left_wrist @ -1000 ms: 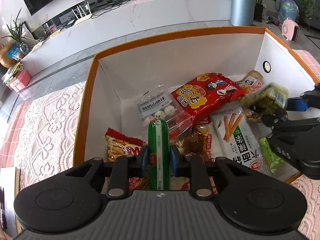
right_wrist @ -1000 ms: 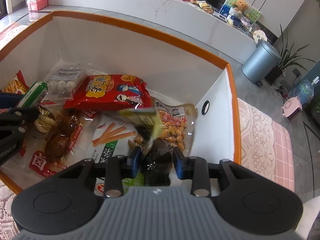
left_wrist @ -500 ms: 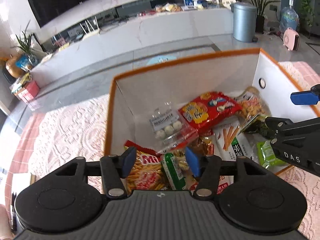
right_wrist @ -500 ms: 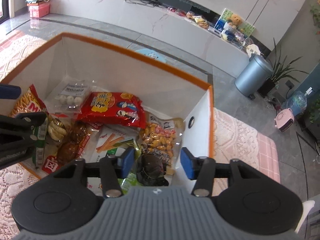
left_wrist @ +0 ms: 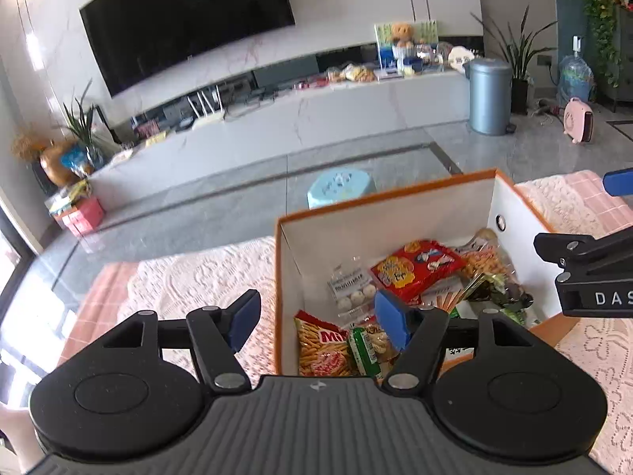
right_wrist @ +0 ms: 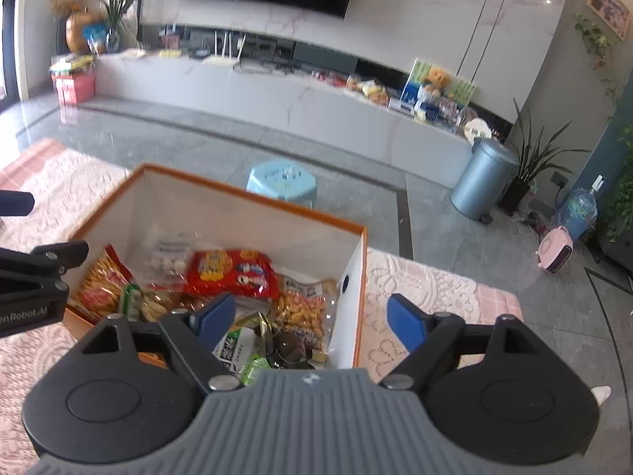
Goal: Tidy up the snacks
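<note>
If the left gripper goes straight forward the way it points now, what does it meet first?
Probably the left wall of the orange-rimmed white box, or the lace cloth just beside it; depth is unclear. The opening left gripper holds nothing.

A home living room is shown: a large black wall-mounted television [left_wrist: 186, 19] is seen above a long white marble-look console [left_wrist: 300, 118], with potted green plants [right_wrist: 534, 158] at the far right.

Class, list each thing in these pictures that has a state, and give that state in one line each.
Box: open on top, holding snacks.
Left gripper: fingers opening, nothing between them.
Right gripper: fingers opening, nothing between them.
Red snack bag: lying flat in the box.
Green packet: lying in the box, free.
Television: screen dark.
Bin: lid shut.
</note>
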A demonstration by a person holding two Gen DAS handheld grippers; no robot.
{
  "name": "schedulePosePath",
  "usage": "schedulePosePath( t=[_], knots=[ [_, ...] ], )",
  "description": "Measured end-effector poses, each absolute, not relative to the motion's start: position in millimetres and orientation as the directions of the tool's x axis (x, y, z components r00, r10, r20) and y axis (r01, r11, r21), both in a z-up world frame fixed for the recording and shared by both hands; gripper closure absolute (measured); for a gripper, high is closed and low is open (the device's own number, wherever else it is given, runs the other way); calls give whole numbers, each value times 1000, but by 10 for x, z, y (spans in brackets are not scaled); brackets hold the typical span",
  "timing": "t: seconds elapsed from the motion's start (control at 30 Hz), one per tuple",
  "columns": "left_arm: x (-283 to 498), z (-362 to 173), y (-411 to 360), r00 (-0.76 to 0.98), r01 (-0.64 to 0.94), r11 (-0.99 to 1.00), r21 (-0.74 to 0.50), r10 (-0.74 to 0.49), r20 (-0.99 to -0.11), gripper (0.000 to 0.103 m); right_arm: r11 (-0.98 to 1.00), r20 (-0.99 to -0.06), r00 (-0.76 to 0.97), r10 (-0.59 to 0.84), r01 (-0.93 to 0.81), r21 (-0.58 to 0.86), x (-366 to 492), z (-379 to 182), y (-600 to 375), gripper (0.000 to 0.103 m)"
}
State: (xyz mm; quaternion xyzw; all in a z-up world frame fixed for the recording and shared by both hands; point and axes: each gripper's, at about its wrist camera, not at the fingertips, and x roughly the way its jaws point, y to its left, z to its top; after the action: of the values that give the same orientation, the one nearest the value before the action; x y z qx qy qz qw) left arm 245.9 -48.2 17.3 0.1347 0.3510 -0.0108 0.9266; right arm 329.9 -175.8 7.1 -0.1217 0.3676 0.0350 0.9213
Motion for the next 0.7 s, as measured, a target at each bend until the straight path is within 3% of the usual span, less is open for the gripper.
schedulePosePath(
  t=[0.47,0.7],
  knots=[
    [1852,450,-504,885,62,956,287,80,-458,14,980,-480,871,105,-172,-98,2332,584,-1782,5],
    [1501,396,-515,931,7,932,363,127,-343,10,982,-433,890,141,-180,-49,1882,538,-1836,4]
  ],
)
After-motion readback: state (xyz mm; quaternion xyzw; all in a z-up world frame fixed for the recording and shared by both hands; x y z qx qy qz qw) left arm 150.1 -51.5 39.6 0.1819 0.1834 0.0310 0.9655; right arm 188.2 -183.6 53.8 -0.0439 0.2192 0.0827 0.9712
